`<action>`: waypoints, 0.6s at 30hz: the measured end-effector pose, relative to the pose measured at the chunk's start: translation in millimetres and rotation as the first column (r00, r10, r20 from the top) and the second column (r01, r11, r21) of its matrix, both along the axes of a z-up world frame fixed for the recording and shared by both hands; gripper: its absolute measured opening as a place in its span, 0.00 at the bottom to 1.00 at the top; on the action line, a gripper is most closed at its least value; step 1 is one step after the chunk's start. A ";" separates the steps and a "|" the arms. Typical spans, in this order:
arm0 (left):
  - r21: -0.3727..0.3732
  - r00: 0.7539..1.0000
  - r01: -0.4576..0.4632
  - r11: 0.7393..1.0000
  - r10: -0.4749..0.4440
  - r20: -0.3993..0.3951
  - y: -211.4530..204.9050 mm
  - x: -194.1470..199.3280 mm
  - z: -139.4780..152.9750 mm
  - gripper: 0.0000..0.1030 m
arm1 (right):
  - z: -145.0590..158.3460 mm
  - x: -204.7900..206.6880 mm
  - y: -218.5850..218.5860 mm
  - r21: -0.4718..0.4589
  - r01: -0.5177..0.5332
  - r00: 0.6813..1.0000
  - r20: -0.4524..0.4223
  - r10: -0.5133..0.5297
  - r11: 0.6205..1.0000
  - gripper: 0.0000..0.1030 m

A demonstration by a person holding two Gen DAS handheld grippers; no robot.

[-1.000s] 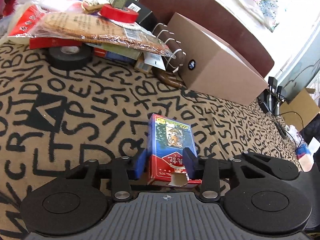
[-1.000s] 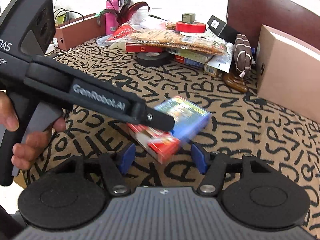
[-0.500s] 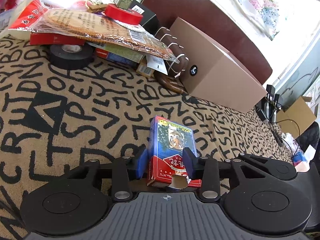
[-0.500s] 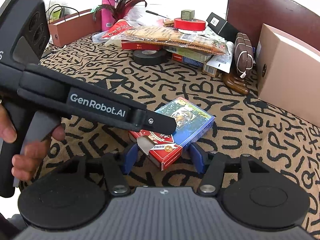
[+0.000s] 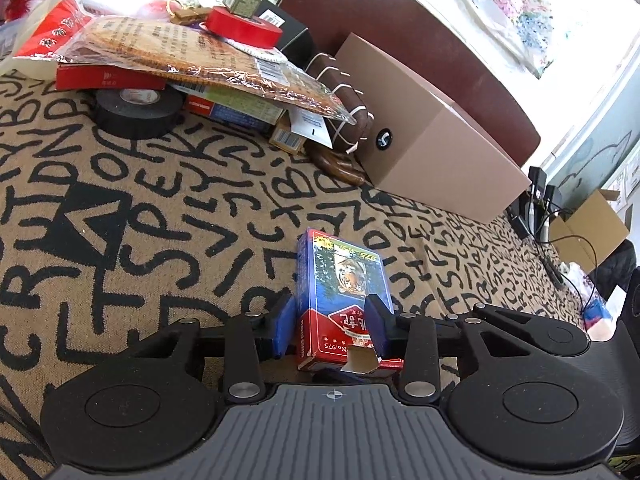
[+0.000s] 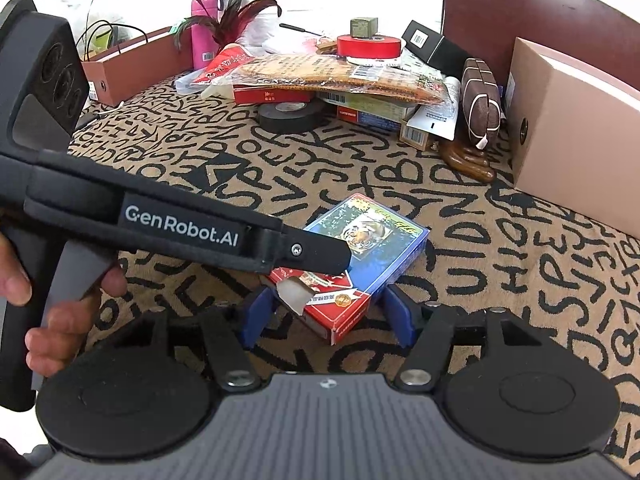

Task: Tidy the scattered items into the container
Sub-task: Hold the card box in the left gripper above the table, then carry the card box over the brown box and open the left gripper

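A blue and red card box [image 5: 340, 280] with a tiger picture and a torn end flap sits low over the letter-patterned cloth. My left gripper [image 5: 332, 328] is shut on it, a blue pad pressing each long side. In the right wrist view the same card box [image 6: 372, 248] lies slantwise, with the left gripper's black finger [image 6: 316, 254] over it. My right gripper [image 6: 326, 314] straddles the box's near red end. Its jaws are opening, and the pads stand just off the box.
A tan cardboard box [image 6: 576, 120] stands at the right by a dark chair back. An open brown box [image 6: 132, 64] sits back left. Behind lie a black tape roll [image 6: 288, 114], a red tape roll [image 6: 368, 46], snack packets and a brown pouch [image 6: 480, 100]. A hand [image 6: 60, 320] holds the left gripper's handle.
The card box, blurred and moving a second ago, has steadied in the left gripper's hold. The right jaws narrowed around its near end, then spread wider again.
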State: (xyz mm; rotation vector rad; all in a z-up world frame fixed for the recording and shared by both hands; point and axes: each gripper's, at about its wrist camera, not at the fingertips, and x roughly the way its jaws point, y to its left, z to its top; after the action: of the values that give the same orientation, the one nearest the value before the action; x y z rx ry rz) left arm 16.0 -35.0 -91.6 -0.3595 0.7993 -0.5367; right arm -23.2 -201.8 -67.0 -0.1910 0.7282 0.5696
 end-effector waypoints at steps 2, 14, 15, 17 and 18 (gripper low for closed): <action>0.009 1.000 -0.002 1.000 0.002 -0.001 -1.6 -0.1 1.9 0.50 | -0.4 0.8 -0.8 0.007 0.000 1.000 0.001 0.000 1.000 0.66; 0.019 0.999 0.016 1.000 -0.017 0.045 -32.1 1.5 41.4 0.49 | 23.1 -3.0 -30.9 0.075 0.010 0.999 0.048 -0.013 0.997 0.63; 0.018 0.998 0.025 1.000 -0.026 0.063 -37.5 3.8 49.6 0.49 | 27.8 -3.2 -35.3 0.077 0.010 0.998 0.065 -0.015 0.997 0.63; 0.017 0.994 0.041 0.999 -0.043 0.103 -49.8 10.6 67.5 0.49 | 40.4 -2.4 -45.2 0.083 0.016 0.994 0.106 -0.025 0.996 0.62; 0.017 0.991 0.051 0.999 -0.053 0.124 -56.9 15.9 77.0 0.49 | 48.8 -0.4 -51.8 0.090 0.020 0.991 0.129 -0.032 0.996 0.62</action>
State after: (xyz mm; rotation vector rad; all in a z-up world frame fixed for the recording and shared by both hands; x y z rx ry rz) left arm 32.0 -91.8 -14.6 -0.2899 0.6934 -0.5963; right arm -23.6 -253.6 -18.2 -0.1345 0.5768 0.5580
